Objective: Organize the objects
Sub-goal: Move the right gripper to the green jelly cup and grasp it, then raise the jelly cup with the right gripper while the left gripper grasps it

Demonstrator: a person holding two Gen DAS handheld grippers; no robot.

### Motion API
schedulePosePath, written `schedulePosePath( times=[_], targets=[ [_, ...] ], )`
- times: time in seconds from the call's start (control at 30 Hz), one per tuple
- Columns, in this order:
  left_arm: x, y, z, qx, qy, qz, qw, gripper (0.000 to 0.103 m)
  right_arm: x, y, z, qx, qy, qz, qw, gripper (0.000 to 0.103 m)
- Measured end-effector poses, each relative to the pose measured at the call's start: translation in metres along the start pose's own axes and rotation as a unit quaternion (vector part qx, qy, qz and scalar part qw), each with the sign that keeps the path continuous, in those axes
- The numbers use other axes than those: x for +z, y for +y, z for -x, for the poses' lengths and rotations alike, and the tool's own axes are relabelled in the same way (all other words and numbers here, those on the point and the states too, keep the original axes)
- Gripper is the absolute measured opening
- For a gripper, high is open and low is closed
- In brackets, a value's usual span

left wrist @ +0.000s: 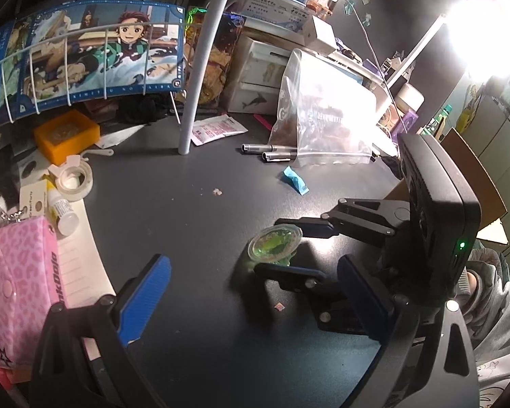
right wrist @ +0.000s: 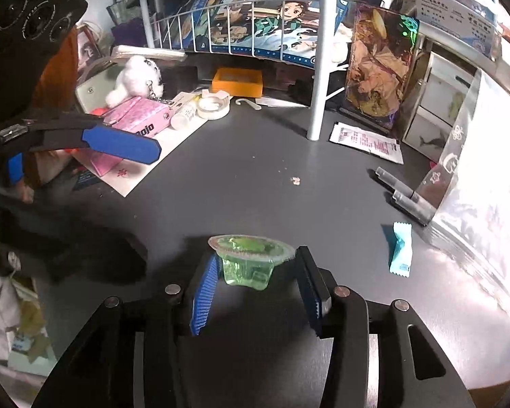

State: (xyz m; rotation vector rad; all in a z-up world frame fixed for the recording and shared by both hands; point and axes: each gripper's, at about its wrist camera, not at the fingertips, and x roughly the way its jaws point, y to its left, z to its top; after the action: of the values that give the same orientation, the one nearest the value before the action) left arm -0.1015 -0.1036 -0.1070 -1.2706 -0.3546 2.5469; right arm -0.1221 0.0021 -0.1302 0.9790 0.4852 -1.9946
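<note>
A small clear cup of green jelly (right wrist: 248, 268) with a sealed lid stands on the dark tabletop (right wrist: 255, 187). My right gripper (right wrist: 258, 255) is around it, one blue pad on each side, and neither pad presses on the cup. In the left wrist view the same cup (left wrist: 275, 243) sits between the right gripper's fingers (left wrist: 309, 229). My left gripper (left wrist: 253, 261) is wide open with nothing in it, just left of the cup. One of its blue fingers (right wrist: 119, 144) shows at the left of the right wrist view.
A light blue candy wrapper (right wrist: 399, 253), two silver pens (left wrist: 268, 151) and a clear zip bag (left wrist: 323, 119) lie to the right. A white rack pole (left wrist: 193, 85) stands behind. Tape roll (left wrist: 73, 176), pink box (left wrist: 17, 289) and orange tray (left wrist: 66, 134) crowd the left.
</note>
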Motion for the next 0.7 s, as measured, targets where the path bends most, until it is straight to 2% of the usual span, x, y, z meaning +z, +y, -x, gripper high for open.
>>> schedulePosePath(
  times=[0.07, 0.2, 0.37, 0.43, 0.5, 0.57, 0.67, 0.7],
  targets=[
    [0.0, -0.001, -0.001, -0.002, 0.003, 0.0, 1.0, 0.098, 0.0, 0.002, 0.0, -0.006, -0.003, 0.011, 1.0, 0.021],
    [-0.002, -0.003, -0.001, -0.01, 0.004, -0.001, 0.9999, 0.098, -0.004, 0.003, 0.004, 0.0, -0.008, 0.02, 1.0, 0.021],
    [-0.002, -0.011, 0.003, -0.032, 0.0, -0.007, 0.9995, 0.096, -0.008, 0.009, 0.033, 0.027, -0.051, 0.023, 0.998, 0.021],
    [0.0, -0.022, 0.011, -0.052, -0.007, -0.018, 0.9985, 0.088, -0.008, 0.016, 0.053, 0.035, -0.078, 0.033, 0.996, 0.021],
    [0.002, -0.031, 0.02, -0.061, -0.017, -0.027, 0.9976, 0.073, -0.008, 0.024, 0.076, 0.038, -0.106, 0.049, 0.992, 0.021],
    [0.006, -0.043, 0.033, -0.078, -0.027, -0.043, 0.9957, 0.065, -0.008, 0.031, 0.094, 0.035, -0.127, 0.062, 0.989, 0.021],
    [0.01, -0.068, 0.054, -0.1, -0.043, -0.083, 0.9906, 0.047, -0.009, 0.038, 0.121, 0.011, -0.149, 0.078, 0.986, 0.021],
    [0.012, -0.077, 0.059, -0.098, -0.046, -0.094, 0.9896, 0.047, -0.008, 0.037, 0.13, 0.005, -0.155, 0.078, 0.985, 0.021]
  ],
)
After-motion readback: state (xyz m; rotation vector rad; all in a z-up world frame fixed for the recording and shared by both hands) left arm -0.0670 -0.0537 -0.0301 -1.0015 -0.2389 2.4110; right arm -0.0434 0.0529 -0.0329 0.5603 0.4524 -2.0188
